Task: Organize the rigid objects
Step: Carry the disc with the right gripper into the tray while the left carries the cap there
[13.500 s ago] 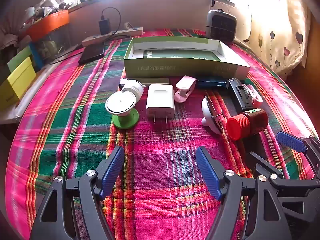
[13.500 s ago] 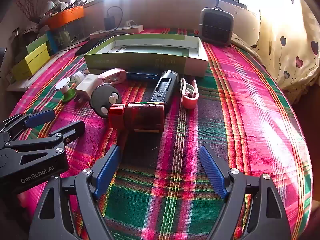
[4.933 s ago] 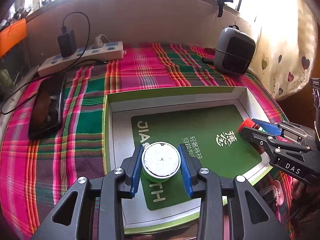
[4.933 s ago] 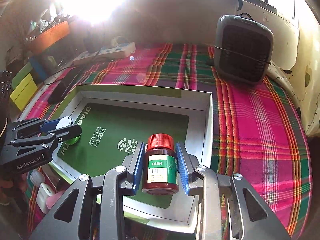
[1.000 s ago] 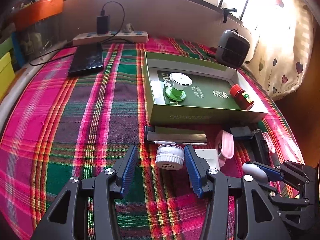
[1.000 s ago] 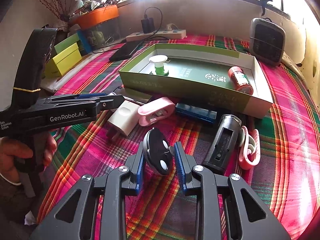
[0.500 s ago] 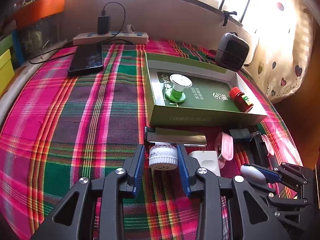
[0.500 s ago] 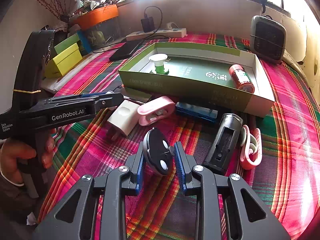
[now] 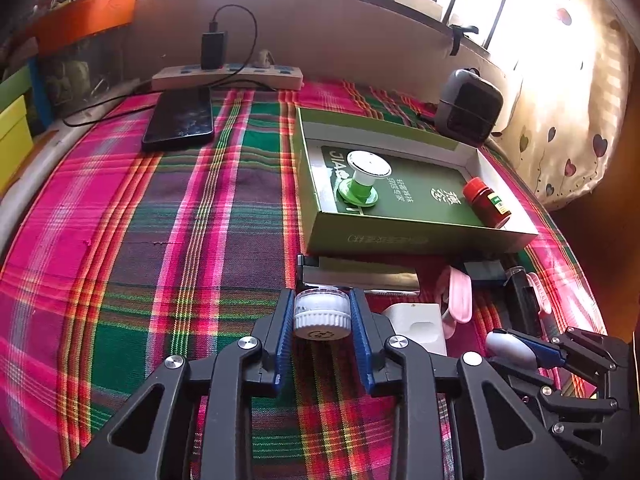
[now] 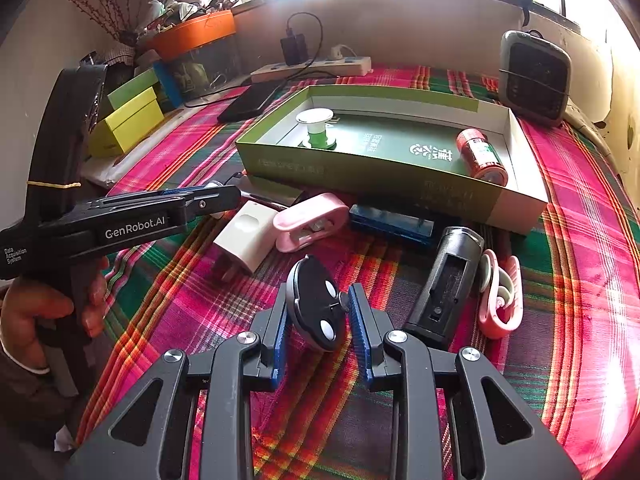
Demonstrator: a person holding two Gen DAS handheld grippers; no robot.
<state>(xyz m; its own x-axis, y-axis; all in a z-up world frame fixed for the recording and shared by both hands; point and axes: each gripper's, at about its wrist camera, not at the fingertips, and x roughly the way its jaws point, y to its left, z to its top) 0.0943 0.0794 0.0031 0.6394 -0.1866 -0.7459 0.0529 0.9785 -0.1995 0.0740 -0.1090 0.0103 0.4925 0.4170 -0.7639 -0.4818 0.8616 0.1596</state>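
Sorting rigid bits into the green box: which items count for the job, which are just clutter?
Job:
- green cardboard box
- white-topped green spool, red-capped pill bottle, both in box
- small white ribbed jar in left gripper
- black oval disc in right gripper
- white charger, pink clip

Clutter:
- black phone
- power strip
- grey heater

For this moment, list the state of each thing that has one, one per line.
Left tongs: just closed on the white jar.
Right tongs: shut on the black disc.
Green box: open, lidless.
Red bottle: capped, lying in box.
Green-footed spool: upright in box.
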